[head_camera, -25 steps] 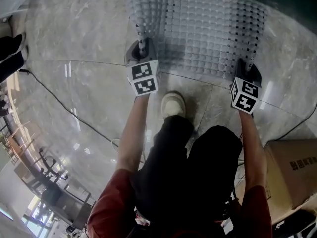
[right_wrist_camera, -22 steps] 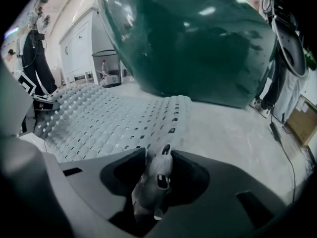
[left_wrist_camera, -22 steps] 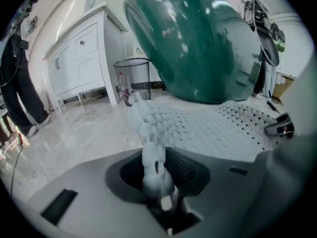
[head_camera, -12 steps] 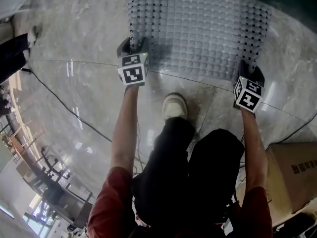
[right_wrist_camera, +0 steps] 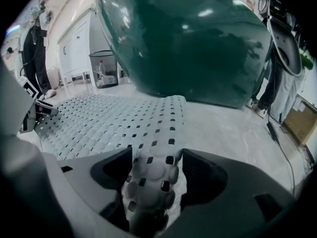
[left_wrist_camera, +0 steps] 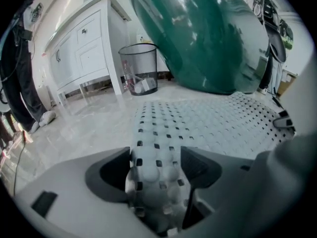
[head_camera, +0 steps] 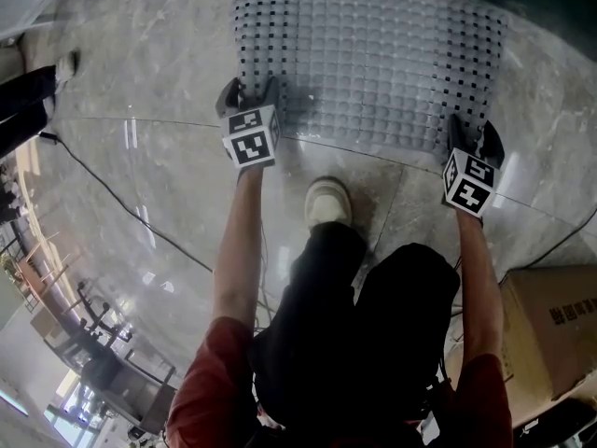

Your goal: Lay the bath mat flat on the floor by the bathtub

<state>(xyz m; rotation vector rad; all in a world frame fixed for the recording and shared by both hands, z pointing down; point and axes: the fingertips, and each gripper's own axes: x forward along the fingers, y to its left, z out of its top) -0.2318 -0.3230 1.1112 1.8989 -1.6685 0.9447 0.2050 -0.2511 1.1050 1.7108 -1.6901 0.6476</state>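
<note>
A pale grey bath mat [head_camera: 373, 63] with bumps and square holes lies spread on the marble floor in front of the dark green bathtub [left_wrist_camera: 208, 33]. My left gripper [head_camera: 247, 91] is at the mat's near left corner and my right gripper [head_camera: 474, 133] at its near right corner. In the left gripper view the mat [left_wrist_camera: 208, 123] has its corner bunched between the jaws of the left gripper [left_wrist_camera: 156, 167]. The right gripper [right_wrist_camera: 156, 175] stands the same way around the other corner of the mat [right_wrist_camera: 99, 118]. Both pairs of jaws have just been opening and stand wide, not pressing on the mat.
A mesh waste bin [left_wrist_camera: 140, 68] and a white cabinet [left_wrist_camera: 84, 48] stand left of the tub. My shoe [head_camera: 326, 202] is just short of the mat's near edge. A cardboard box [head_camera: 550, 325] sits at the right, and a black cable [head_camera: 112, 189] crosses the floor at the left.
The left gripper moved out to the left and down with its corner, and the mat's left side flattened onto the floor. Both grippers' jaws have spread apart. The right gripper barely moved.
</note>
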